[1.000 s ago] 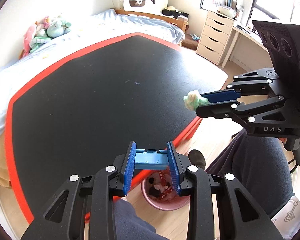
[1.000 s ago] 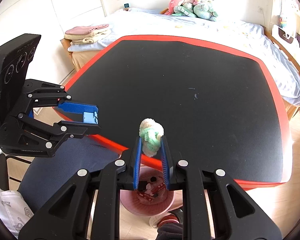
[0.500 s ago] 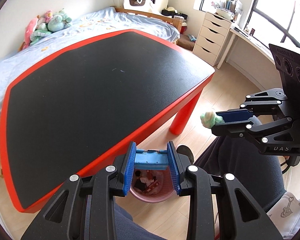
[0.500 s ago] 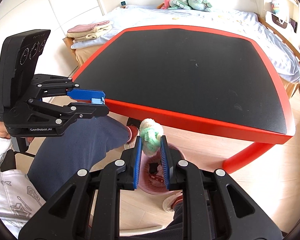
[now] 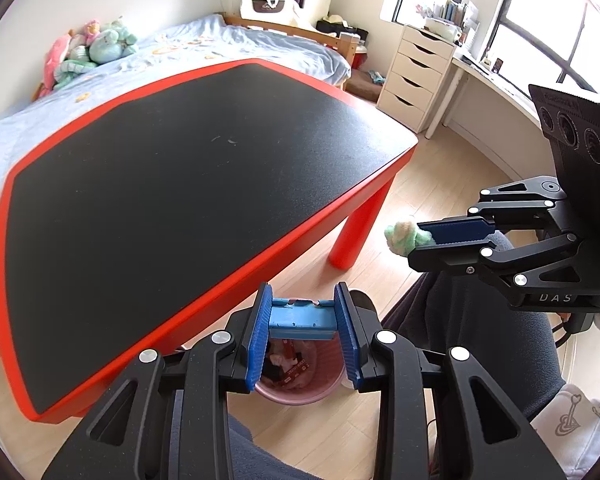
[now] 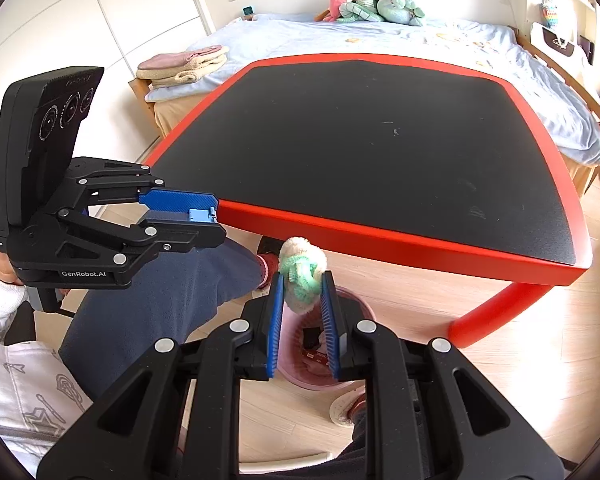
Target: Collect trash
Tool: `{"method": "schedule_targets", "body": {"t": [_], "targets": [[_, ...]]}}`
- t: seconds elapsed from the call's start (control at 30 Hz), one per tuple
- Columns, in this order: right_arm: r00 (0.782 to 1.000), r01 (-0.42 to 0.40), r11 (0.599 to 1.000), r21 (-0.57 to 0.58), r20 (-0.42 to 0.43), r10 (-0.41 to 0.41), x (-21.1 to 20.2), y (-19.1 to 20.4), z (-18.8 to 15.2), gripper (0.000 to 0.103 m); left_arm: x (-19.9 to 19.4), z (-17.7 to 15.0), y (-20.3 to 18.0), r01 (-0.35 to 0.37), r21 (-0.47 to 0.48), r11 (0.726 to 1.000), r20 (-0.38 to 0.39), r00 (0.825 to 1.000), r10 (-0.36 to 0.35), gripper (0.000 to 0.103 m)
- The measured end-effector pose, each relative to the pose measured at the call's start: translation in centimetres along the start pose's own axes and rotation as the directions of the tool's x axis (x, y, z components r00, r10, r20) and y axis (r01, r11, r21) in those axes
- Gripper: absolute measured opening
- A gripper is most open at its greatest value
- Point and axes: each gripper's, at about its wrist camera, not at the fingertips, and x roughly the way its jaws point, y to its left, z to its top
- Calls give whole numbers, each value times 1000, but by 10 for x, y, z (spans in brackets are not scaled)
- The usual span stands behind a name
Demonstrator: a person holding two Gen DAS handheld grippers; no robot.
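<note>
A pink bin [image 5: 300, 390] holding wrappers stands on the floor by the red-edged black table [image 5: 180, 180]. My left gripper [image 5: 302, 300] is above the bin, shut on a light blue plastic block [image 5: 302, 318]. Off to the right hangs my right gripper [image 5: 414, 240] with a green and cream crumpled wad [image 5: 400, 236] at its tips. In the right wrist view the right gripper [image 6: 302, 280] is over the bin [image 6: 356, 308]. Its jaws are opening, and the wad [image 6: 302, 276] is still wedged between the pads. The left gripper [image 6: 216, 220] shows the block [image 6: 202, 215] at its tip.
The person's legs in dark blue trousers [image 6: 160, 300] flank the bin, a slippered foot [image 6: 268, 268] beside it. A red table leg [image 5: 354, 228] stands close to the bin. A bed [image 6: 420, 40] with plush toys lies behind the table, white drawers [image 5: 416, 76] at the right.
Both grippers have drawn back from over the table top to past its near edge, above the bin. The right jaws stand a little wider around the wad.
</note>
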Motion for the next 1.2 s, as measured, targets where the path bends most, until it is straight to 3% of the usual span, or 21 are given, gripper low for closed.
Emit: {"method": "schedule_targets", "body": {"t": [0.03, 0.07, 0.1, 0.17, 0.2, 0.4, 0.8, 1.2], "targets": [[1000, 4, 1000, 0, 0, -4, 0, -1, 0, 23, 0, 1, 0, -2, -2, 1000, 1, 1000, 2, 38], [1000, 7, 1000, 1, -4, -7, 0, -2, -1, 38, 0, 1, 2, -4, -5, 1000, 2, 1000, 4, 55], [1000, 13, 1000, 2, -4, -13, 1, -3, -1, 64, 0, 1, 3, -5, -11, 1000, 9, 1000, 6, 75], [1000, 25, 1000, 12, 12, -25, 0, -5, -1, 81, -3, 0, 5, -15, -23, 1000, 32, 999, 16, 88], [999, 31, 999, 18, 15, -31, 0, -6, -2, 86, -3, 0, 6, -25, -26, 999, 30, 999, 26, 89], [997, 71, 997, 44, -2, -71, 4, -11, -3, 91, -3, -4, 13, -53, -58, 997, 13, 998, 53, 95], [998, 60, 996, 63, -14, -60, 4, -4, 0, 95, -10, -1, 17, -69, -84, 994, 19, 997, 71, 95], [991, 110, 991, 79, 69, -116, -15, -14, 57, 97, -37, 28, 49, -162, -164, 973, 75, 982, 176, 95]]}}
